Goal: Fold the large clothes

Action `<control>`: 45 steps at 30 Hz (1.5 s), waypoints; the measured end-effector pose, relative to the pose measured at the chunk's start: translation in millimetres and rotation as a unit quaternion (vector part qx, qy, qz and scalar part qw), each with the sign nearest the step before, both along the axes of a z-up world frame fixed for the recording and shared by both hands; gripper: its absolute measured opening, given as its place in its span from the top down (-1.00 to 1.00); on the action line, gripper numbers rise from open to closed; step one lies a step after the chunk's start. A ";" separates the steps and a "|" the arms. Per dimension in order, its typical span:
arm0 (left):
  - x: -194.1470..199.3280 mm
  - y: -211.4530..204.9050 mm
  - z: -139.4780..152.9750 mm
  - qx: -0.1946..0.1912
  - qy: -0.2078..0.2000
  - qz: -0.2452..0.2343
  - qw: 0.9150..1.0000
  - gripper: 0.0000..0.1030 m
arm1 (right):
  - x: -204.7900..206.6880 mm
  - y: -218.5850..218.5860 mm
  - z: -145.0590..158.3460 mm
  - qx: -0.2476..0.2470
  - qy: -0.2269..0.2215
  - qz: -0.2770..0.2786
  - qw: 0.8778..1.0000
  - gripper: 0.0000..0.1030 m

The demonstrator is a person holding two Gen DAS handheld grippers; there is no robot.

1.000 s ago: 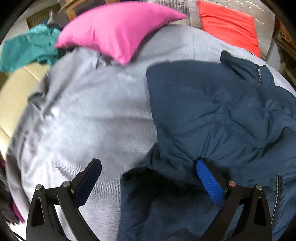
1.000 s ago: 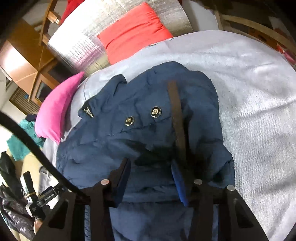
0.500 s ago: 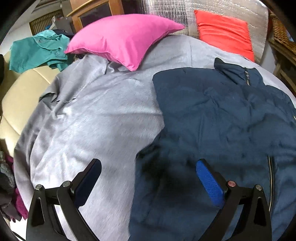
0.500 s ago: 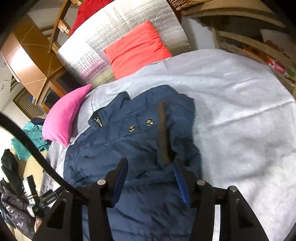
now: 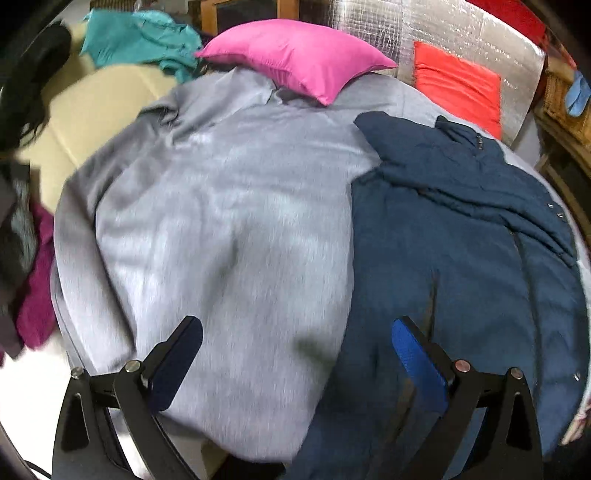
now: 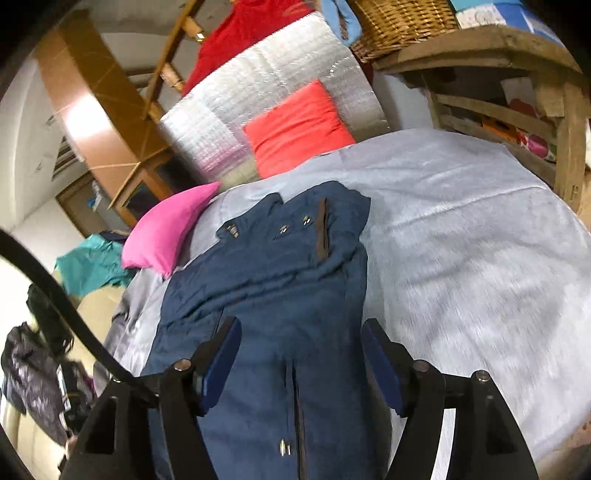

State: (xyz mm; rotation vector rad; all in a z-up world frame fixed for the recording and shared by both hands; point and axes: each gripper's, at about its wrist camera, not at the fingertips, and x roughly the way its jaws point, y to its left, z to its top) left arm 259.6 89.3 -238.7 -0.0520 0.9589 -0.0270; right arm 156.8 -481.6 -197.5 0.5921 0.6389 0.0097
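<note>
A navy padded jacket (image 5: 461, 251) (image 6: 280, 280) lies lengthwise on a grey bed cover (image 5: 221, 221) (image 6: 461, 240), its sides folded inward, collar toward the pillows. Snaps and a brown placket strip show near its collar in the right wrist view. My left gripper (image 5: 295, 343) hangs open above the jacket's left edge and the cover, nothing between its fingers. My right gripper (image 6: 301, 354) hovers over the jacket's lower half; its jaws are opening, and no cloth is between the pads.
A pink pillow (image 5: 295, 55) (image 6: 166, 229) and a red-orange pillow (image 5: 454, 88) (image 6: 295, 129) lie at the bed's head against silver foil padding (image 6: 258, 103). A teal garment (image 5: 140, 40) rests on a beige sofa (image 5: 92, 107) at left. Wooden shelves (image 6: 517, 92) and a wicker basket (image 6: 399, 22) stand at right.
Both grippers have pulled back from the jacket toward the bed's foot, so more of the bed shows. The right gripper's jaws have widened. The jacket now lies flatter and narrower.
</note>
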 end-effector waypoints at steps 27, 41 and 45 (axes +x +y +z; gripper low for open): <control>-56.6 -23.9 -49.8 -0.066 0.093 -0.113 0.987 -0.98 | -51.8 36.1 -100.6 0.030 0.198 0.030 0.979 -0.52; -67.0 -42.8 -33.1 0.008 0.022 -0.109 0.994 -0.98 | -63.8 42.7 -68.4 -0.023 0.114 -0.008 0.993 -0.64; -68.6 -44.9 -24.6 0.025 -0.004 -0.102 0.994 -0.98 | -64.2 45.6 -62.8 -0.035 0.099 -0.009 0.994 -0.64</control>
